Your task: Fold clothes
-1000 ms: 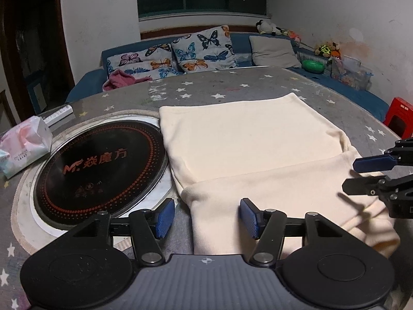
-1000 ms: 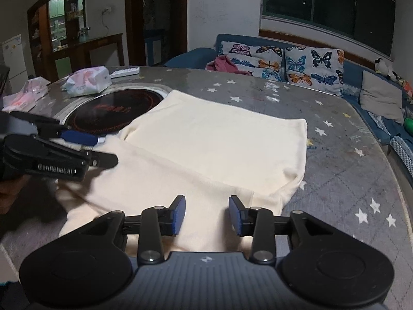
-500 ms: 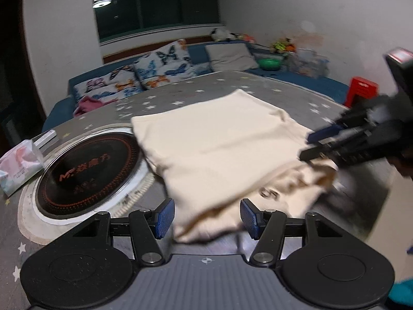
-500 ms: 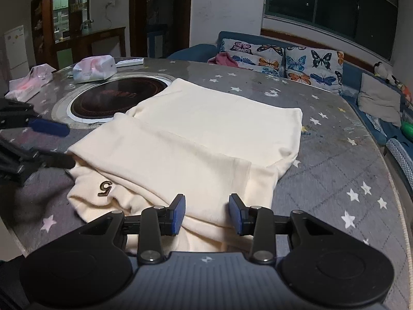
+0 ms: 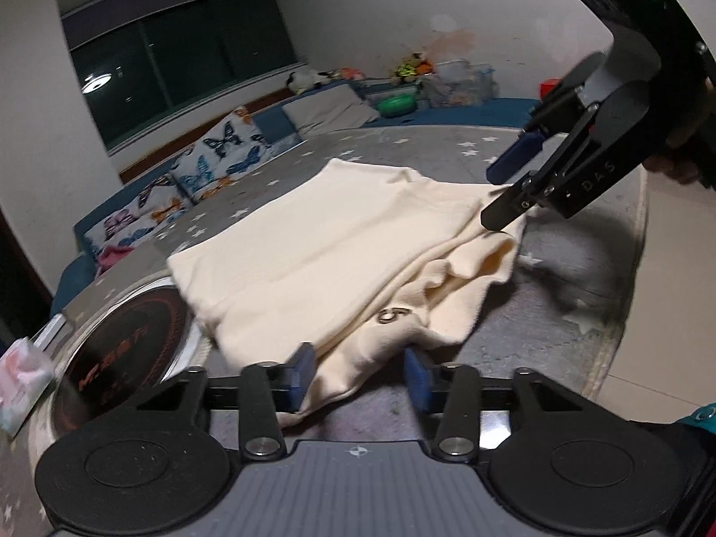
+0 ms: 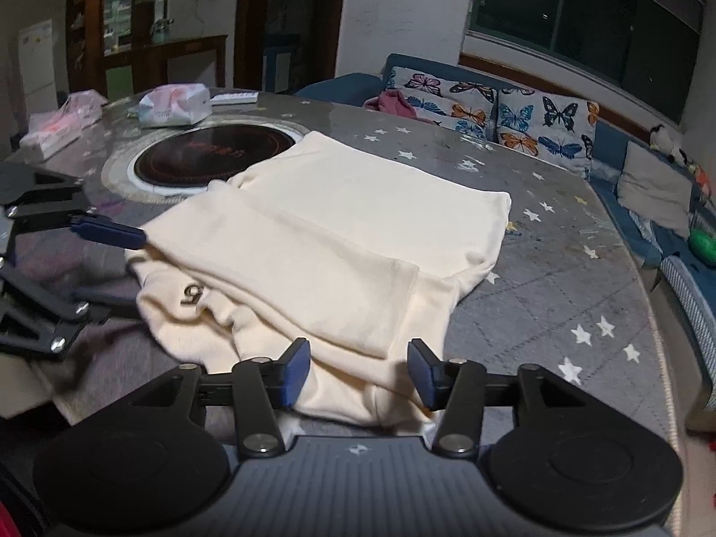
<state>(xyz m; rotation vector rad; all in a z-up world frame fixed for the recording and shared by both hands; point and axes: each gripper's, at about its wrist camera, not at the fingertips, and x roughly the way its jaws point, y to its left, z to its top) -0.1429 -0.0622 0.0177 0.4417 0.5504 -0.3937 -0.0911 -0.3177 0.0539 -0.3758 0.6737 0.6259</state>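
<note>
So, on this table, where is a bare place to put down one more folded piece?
Best is the starred tabletop right of the cream garment, toward the sofa. Crowded: the induction cooktop, tissue pack and pink bag fill the far left, and both grippers work at the near edge.

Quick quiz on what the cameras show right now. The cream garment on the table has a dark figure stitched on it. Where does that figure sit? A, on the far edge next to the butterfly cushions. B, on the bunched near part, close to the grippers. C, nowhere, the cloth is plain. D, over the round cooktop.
B: the dark figure sits on the rumpled near part of the cream garment, close to the left gripper, far from the cushions.
</note>
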